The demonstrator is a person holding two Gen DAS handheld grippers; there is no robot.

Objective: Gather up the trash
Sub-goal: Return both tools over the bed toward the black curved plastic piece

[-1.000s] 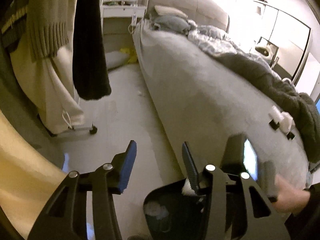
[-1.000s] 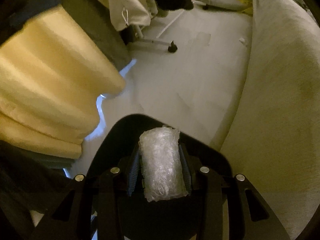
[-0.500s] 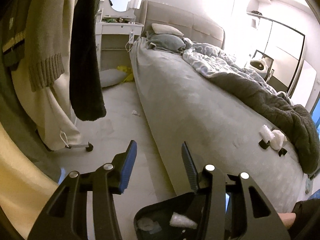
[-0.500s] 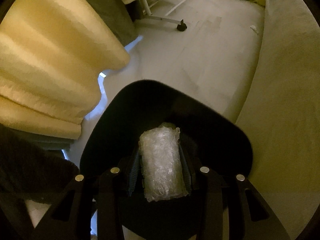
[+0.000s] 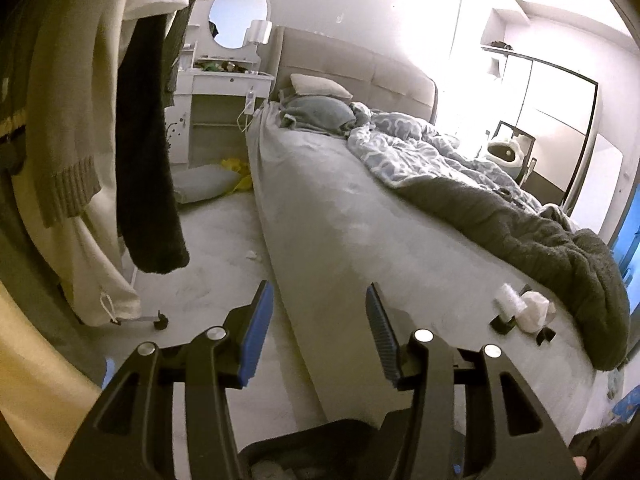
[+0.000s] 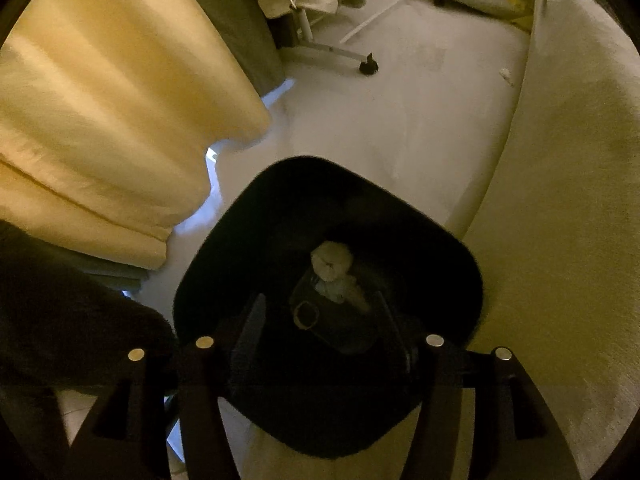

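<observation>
pale bedroom floor point(image 6: 420, 120) is seen ahead of the right gripper point(image 6: 320, 312), with the side of a bed point(image 6: 560, 200) to the right of its fingers and a yellow curtain point(image 6: 100, 100) to their left. directly beneath and between the spread, empty fingers a black trash bin point(image 6: 240, 240) is seen with its mouth open upward. inside it, just beyond the fingertips, a crumpled whitish wad point(image 6: 331, 260) is lying on top of clear bubble wrap point(image 6: 340, 290), and a small ring-shaped item point(image 6: 306, 315) is seen beside them, nearer the left finger.

the left gripper point(image 5: 316, 320) is held higher, pointed along the bed point(image 5: 360, 240); its blue-padded fingers are spread wide with nothing between them. the bin's rim point(image 5: 312, 436) is seen below, between the finger bases. to the right of the right finger, on the bed sheet, a white crumpled tissue point(image 5: 534, 312) and a small white roll point(image 5: 507, 298) are lying close together beside small black pieces whose nature cannot be told. ahead of the left finger a small white scrap point(image 5: 253, 255) is lying on the floor against the bed's side. further left, hanging clothes point(image 5: 144, 140) are seen, and far ahead a white dressing table point(image 5: 224, 80) with a round mirror point(image 5: 239, 16).
</observation>
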